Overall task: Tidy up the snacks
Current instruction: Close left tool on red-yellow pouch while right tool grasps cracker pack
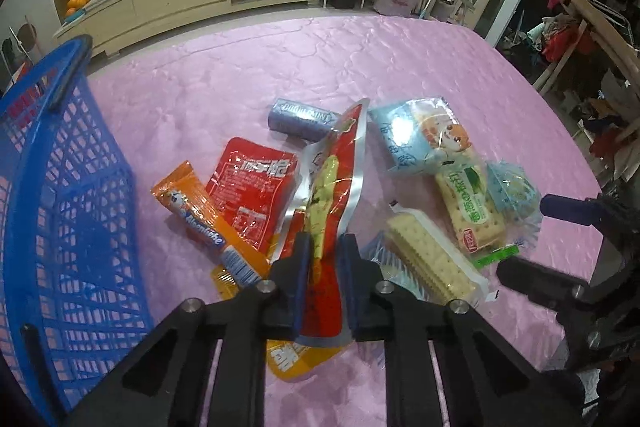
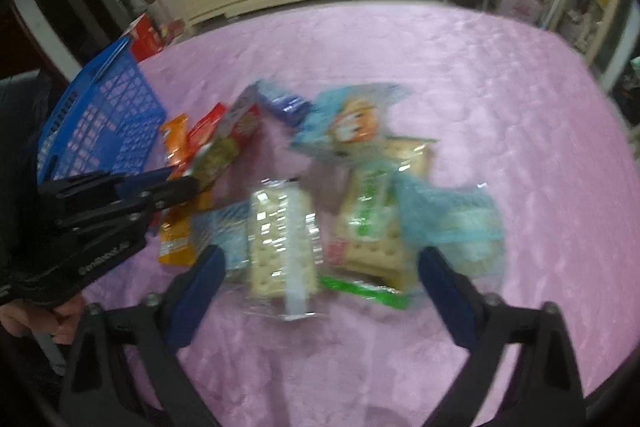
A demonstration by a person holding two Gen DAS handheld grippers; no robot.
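The left gripper (image 1: 325,243) clenched the red-and-silver foil snack pouch (image 1: 334,163), lifted among packets on the pink tabletop (image 1: 440,67). The right gripper (image 2: 320,263) stood released above the clear-wrapped cracker pack (image 2: 280,247), beside the blue plastic mesh basket (image 1: 60,187).

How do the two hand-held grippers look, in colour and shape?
Both look alike. The left hand-held gripper has a black plastic frame with angular linkage bars, silver round pivot pins, and two flat dark blue fingers. The right hand-held gripper has the same black frame and blue fingers. Pale lettering marks the left gripper's black body in the right wrist view, too blurred to read.
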